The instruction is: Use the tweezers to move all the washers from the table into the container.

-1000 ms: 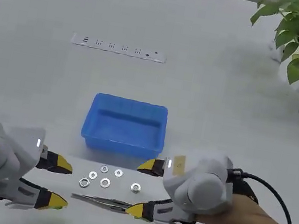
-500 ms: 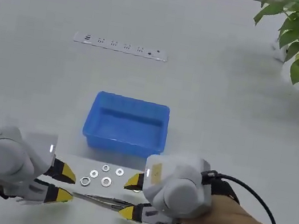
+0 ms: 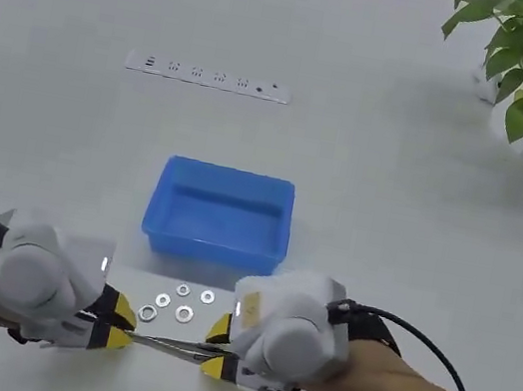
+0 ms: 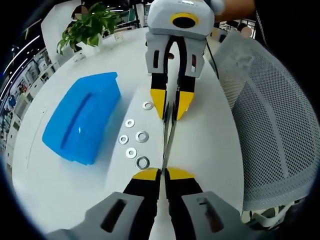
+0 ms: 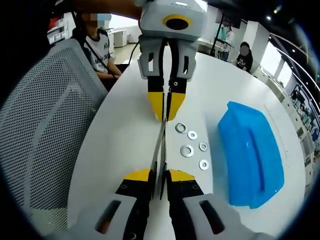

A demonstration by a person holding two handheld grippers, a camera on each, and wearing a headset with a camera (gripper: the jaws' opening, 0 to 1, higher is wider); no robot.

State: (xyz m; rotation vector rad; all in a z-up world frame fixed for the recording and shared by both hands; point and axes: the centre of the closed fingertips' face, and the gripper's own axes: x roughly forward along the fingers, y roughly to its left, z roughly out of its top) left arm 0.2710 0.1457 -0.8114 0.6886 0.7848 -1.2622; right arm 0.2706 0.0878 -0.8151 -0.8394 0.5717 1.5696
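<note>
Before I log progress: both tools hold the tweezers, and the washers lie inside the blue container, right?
No: the washers lie on the table beside the blue container (left gripper view). The left tool and right tool do hold the tweezers.

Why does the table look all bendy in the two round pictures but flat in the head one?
Left gripper view: the fisheye lens bows the table edge and stretches the blue container; right gripper view: same bulge, the mesh chair swells at the side, yet the tweezers look sharp; head view: straight lines, soft even light, no harsh glare, washers crisp.
</note>
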